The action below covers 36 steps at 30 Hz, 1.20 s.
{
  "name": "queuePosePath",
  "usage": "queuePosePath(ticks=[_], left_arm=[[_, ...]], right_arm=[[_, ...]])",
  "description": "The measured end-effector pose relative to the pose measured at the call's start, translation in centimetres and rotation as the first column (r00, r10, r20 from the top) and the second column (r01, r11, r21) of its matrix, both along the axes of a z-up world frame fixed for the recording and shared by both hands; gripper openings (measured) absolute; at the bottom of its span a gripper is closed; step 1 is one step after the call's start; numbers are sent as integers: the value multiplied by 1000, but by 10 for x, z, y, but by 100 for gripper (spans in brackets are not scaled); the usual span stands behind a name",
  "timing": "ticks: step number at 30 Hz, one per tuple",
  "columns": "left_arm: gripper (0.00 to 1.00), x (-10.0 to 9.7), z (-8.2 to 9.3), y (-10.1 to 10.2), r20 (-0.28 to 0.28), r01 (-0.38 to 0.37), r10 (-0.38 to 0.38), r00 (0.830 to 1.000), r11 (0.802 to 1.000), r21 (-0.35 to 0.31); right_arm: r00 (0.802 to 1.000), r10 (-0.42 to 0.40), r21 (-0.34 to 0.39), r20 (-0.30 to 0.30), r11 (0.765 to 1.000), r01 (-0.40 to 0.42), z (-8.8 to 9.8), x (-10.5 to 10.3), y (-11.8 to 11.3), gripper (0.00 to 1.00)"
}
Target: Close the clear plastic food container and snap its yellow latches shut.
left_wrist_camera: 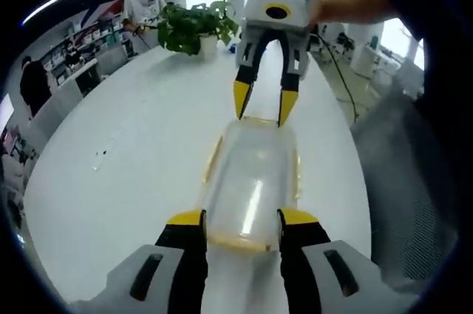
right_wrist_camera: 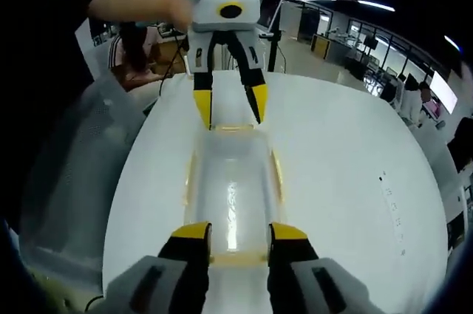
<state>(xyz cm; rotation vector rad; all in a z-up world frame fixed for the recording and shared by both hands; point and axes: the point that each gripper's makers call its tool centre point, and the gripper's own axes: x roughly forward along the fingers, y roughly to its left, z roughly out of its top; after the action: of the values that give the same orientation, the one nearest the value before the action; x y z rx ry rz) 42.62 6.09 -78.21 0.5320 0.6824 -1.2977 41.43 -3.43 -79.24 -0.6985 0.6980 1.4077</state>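
A food container lies lengthwise on a table, between two grippers that face each other across it. The left gripper sits at its near end in the left gripper view, the right gripper at its far end. A potted plant stands on the table behind the right gripper.

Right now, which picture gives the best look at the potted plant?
The left gripper view: the potted plant stands in full sight at the far end of the white table, leaves and white pot both clear. In the right gripper view I can't find it.
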Motion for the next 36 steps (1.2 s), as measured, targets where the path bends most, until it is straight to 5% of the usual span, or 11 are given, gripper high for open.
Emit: queuePosePath(ticks=[21, 36], left_arm=[[36, -5, -2, -38, -4, 57, -57, 998, 998, -28], [35, -5, -10, -52, -8, 78, -79, 997, 996, -43]], right_arm=[[998, 63, 26, -5, 998, -63, 3, -3, 48, 28], [997, 73, 22, -32, 997, -72, -3, 0, 54, 29]])
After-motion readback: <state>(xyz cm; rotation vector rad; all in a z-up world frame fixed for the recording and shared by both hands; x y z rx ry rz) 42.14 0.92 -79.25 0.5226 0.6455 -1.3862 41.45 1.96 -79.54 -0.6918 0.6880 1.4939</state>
